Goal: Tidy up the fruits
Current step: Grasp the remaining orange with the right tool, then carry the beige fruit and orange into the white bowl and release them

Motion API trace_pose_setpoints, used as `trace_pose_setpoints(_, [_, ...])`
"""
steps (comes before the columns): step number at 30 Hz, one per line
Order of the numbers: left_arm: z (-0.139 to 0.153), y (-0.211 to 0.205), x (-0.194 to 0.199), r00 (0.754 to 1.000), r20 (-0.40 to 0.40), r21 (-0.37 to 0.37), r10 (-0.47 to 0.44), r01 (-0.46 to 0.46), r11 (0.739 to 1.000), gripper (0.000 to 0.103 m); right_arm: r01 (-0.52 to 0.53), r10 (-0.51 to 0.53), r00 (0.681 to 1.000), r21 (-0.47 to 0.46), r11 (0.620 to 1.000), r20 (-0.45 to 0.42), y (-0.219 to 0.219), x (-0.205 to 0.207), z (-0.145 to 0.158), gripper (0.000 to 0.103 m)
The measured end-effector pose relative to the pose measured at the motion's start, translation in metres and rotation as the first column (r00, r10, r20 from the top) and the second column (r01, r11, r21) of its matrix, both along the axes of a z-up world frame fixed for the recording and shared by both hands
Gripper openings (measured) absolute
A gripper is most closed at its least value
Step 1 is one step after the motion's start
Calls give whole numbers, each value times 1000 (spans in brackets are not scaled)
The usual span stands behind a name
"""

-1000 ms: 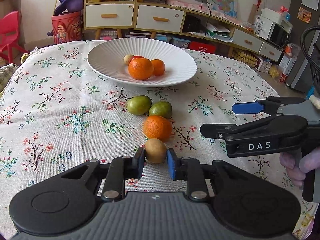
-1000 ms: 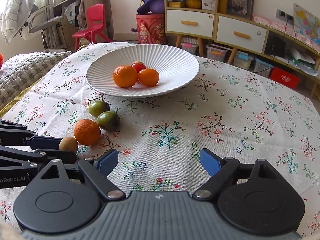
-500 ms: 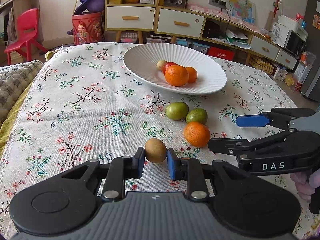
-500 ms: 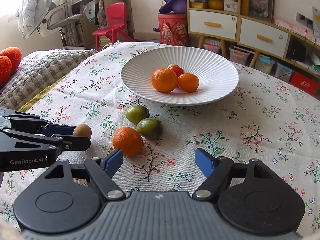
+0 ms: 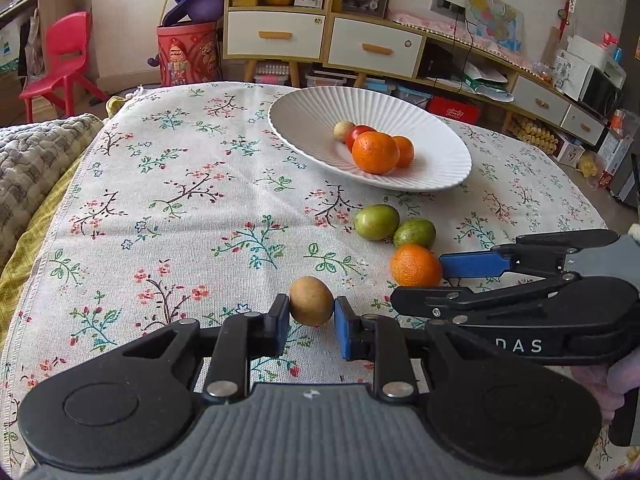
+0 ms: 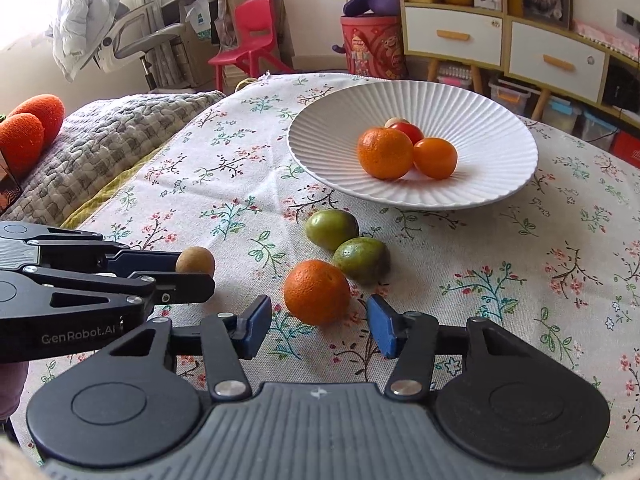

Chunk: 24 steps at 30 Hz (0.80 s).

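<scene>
My left gripper [image 5: 311,326] is shut on a small brown fruit [image 5: 311,301] and holds it above the floral tablecloth; it also shows in the right wrist view [image 6: 195,261]. My right gripper [image 6: 319,326] is open, its pads on either side of an orange [image 6: 317,297] that lies on the cloth. Two green fruits [image 6: 331,229] [image 6: 361,259] lie just beyond it. The white ribbed plate [image 6: 472,196] holds two oranges, a red fruit and a pale one.
A grey knitted blanket [image 6: 100,136] covers the left side beside the table edge. Cabinets with drawers [image 5: 276,34], a red bin [image 5: 188,56] and a red chair [image 5: 60,56] stand behind the table.
The left gripper has lifted the brown fruit and carried it left, away from the orange. The right gripper has moved forward and left until its open pads flank the orange.
</scene>
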<state>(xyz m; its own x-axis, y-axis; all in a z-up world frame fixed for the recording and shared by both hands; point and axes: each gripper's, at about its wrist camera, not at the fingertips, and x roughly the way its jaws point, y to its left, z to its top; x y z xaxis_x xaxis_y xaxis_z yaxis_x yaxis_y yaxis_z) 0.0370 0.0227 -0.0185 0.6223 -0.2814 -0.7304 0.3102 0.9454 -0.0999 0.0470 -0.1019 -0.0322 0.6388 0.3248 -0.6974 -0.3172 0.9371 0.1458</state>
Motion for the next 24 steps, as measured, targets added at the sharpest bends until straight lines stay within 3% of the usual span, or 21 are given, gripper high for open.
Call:
trace_pose_setpoints(8, [-1, 0, 1, 1000, 0, 6, 0, 0, 1000, 8, -3, 3, 1000, 16, 1000, 3, 2, 3, 0, 48])
trace_pose_setpoints(17, [-3, -2, 3, 1000, 0, 17, -1, 1, 1000, 8, 9, -9, 1000, 21, 1000, 8, 0, 4, -1, 33])
trace_pose_setpoints(24, [-1, -4, 3, 1000, 6, 17, -6, 6, 1000, 8, 5, -6, 1000, 28, 1000, 3, -3, 4, 1, 32])
